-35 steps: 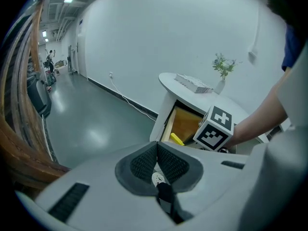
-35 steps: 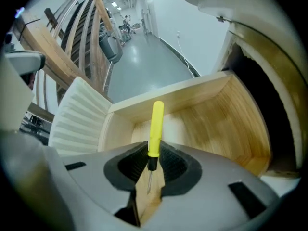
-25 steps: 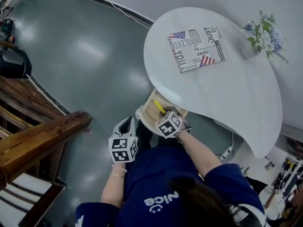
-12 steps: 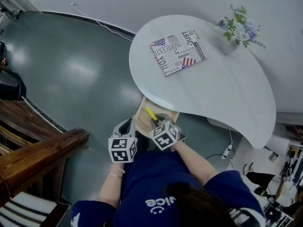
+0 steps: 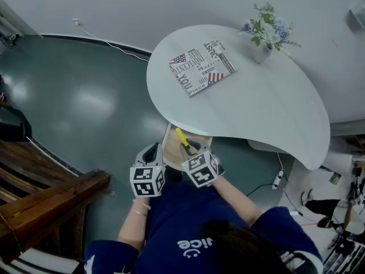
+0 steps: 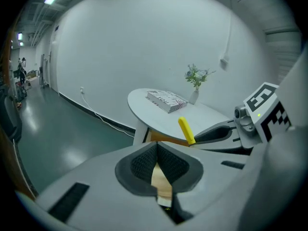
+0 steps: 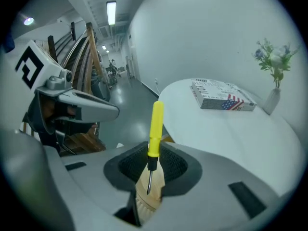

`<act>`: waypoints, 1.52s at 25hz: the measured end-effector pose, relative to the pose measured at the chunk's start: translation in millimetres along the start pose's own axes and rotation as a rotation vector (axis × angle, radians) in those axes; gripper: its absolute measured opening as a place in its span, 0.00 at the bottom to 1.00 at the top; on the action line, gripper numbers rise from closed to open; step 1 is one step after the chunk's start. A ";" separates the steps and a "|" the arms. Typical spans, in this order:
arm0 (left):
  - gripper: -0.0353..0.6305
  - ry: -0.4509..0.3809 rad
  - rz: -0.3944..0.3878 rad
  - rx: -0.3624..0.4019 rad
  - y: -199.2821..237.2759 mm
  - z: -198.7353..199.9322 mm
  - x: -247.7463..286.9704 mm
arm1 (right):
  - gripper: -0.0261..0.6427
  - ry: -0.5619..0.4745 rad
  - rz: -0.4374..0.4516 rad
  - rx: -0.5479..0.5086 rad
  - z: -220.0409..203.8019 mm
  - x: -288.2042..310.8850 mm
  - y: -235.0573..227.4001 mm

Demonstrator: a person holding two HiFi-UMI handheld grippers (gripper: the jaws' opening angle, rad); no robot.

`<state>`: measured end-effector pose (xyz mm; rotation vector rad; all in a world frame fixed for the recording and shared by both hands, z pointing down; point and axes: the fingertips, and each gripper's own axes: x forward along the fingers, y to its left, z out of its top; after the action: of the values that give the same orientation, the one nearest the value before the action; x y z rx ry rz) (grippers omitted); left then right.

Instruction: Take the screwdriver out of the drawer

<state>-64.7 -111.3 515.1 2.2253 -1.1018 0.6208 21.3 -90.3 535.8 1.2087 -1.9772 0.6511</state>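
Note:
The screwdriver (image 7: 155,124) has a yellow handle and a short dark shaft. My right gripper (image 7: 152,166) is shut on its black collar, and the handle stands up past the fingertips. In the head view the screwdriver (image 5: 181,137) tilts over the open wooden drawer (image 5: 170,143) under the white table's (image 5: 268,107) near edge, with the right gripper (image 5: 191,149) just behind it. My left gripper (image 5: 156,149) hangs beside the drawer's left side. Its pads (image 6: 144,161) meet at the tips with nothing between them. The left gripper view shows the yellow handle (image 6: 186,130) at the right gripper's tip.
A printed book (image 5: 202,67) lies on the table and a small vase of flowers (image 5: 263,36) stands at its far edge. Dark wooden stair rails (image 5: 45,204) are at the left. A grey floor (image 5: 85,96) spreads around and a cable (image 5: 268,184) trails under the table.
My right gripper has risen with the screwdriver, so the handle now stands higher over the drawer. The left gripper has lifted a little. The head view has swung, showing more wall.

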 end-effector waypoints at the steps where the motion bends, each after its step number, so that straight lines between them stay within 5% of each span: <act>1: 0.06 -0.011 -0.004 0.011 -1.6 4.4 0.1 | 0.16 -0.019 -0.012 0.007 4.9 -5.0 -3.7; 16: 0.06 -0.157 -0.103 0.092 -42.1 60.2 -3.9 | 0.16 -0.237 -0.183 0.151 38.2 -67.2 -49.1; 26: 0.06 -0.223 -0.071 0.120 -42.4 77.6 -16.9 | 0.16 -0.387 -0.269 0.194 58.3 -99.4 -62.0; 38: 0.06 -0.278 -0.034 0.111 -39.0 89.6 -29.0 | 0.16 -0.417 -0.288 0.204 54.2 -101.8 -62.3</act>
<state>-35.2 -136.0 420.7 2.4766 -1.1853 0.3728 91.2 -101.9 425.5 1.8357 -2.0386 0.4892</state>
